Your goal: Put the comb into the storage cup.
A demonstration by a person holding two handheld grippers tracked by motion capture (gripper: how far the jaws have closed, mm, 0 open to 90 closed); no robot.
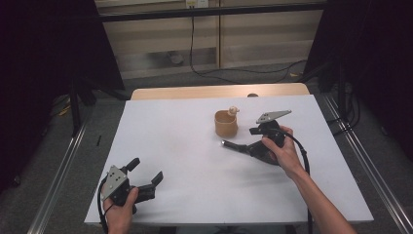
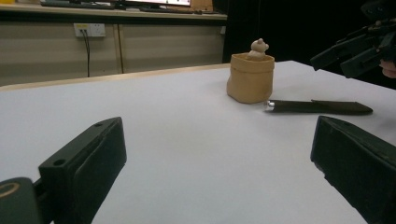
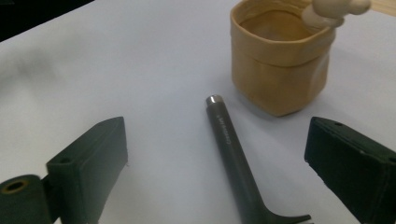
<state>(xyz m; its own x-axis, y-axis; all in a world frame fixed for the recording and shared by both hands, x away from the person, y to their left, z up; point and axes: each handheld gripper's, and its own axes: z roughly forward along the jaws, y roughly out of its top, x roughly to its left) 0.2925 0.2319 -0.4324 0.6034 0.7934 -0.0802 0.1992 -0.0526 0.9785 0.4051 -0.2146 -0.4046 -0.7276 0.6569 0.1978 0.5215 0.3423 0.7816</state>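
A tan soft-sided pouch (image 1: 226, 124) (image 2: 251, 77) (image 3: 280, 60) stands upright on the white table (image 1: 185, 146), with a small beige figure (image 1: 233, 110) (image 2: 258, 46) (image 3: 334, 9) at its rim. A dark grey pen-like tool (image 1: 234, 146) (image 2: 317, 107) (image 3: 229, 140) lies flat just in front of the pouch, its silver tip toward it. My right gripper (image 1: 252, 140) (image 3: 219, 163) hovers over the tool's handle end, open, with the tool lying on the table between the jaws and no pad touching it. My left gripper (image 1: 146, 170) (image 2: 219, 163) rests open near the front left corner with nothing between its jaws.
The table's wooden far edge (image 1: 219, 91) shows behind the white sheet. A cable (image 1: 304, 161) trails from the right gripper along the forearm. Metal rails (image 1: 58, 170) run on the floor beside the table on both sides.
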